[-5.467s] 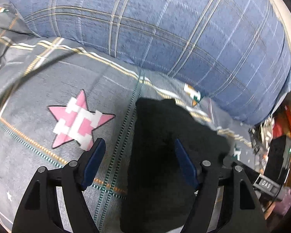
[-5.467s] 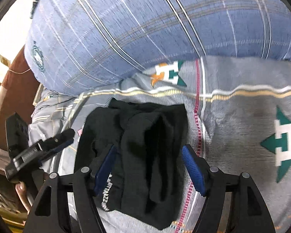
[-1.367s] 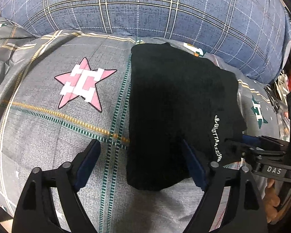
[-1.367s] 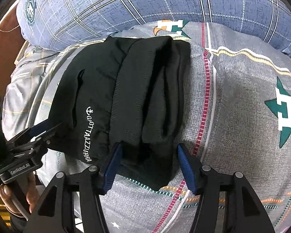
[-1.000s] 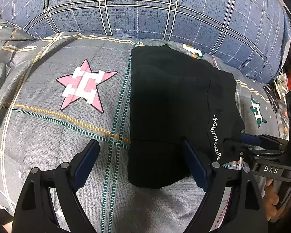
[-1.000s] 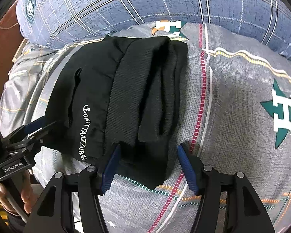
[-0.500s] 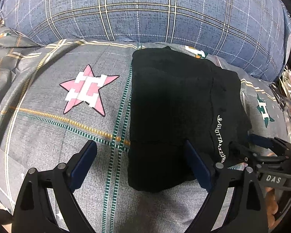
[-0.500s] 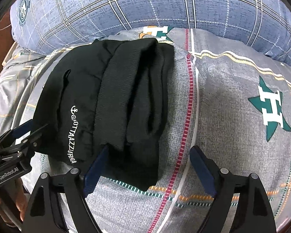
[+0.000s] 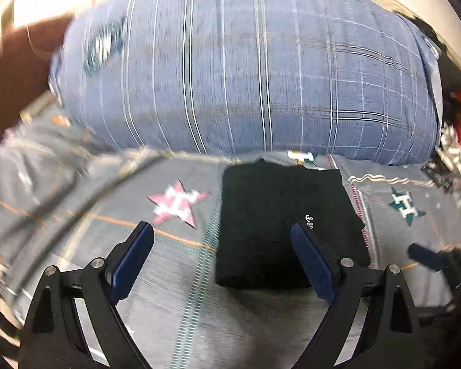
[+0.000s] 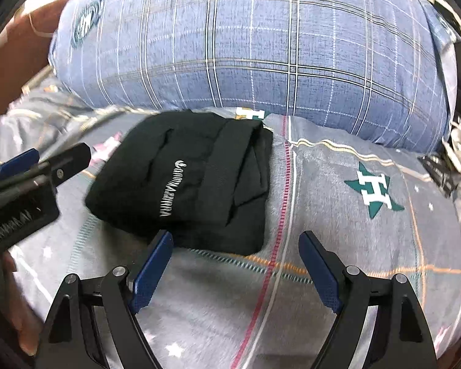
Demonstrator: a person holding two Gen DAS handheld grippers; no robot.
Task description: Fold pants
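Note:
The black pants (image 9: 279, 224) lie folded into a compact rectangle on the grey patterned bedsheet (image 9: 181, 307), white lettering on top. They also show in the right wrist view (image 10: 193, 181). My left gripper (image 9: 222, 252) is open and empty, held back from the pants' near edge. My right gripper (image 10: 233, 264) is open and empty, just short of the pants' near right corner. The left gripper appears at the left edge of the right wrist view (image 10: 30, 166); the right gripper appears at the right of the left wrist view (image 9: 430, 258).
A large blue plaid pillow (image 9: 255, 70) lies behind the pants, also in the right wrist view (image 10: 261, 40). The sheet carries a pink star (image 9: 178, 203) and a green star (image 10: 373, 187). Clutter (image 9: 458, 150) sits at the far right edge.
Both grippers have pulled back and up from the folded pants, which now look smaller and farther away. The pants have not moved.

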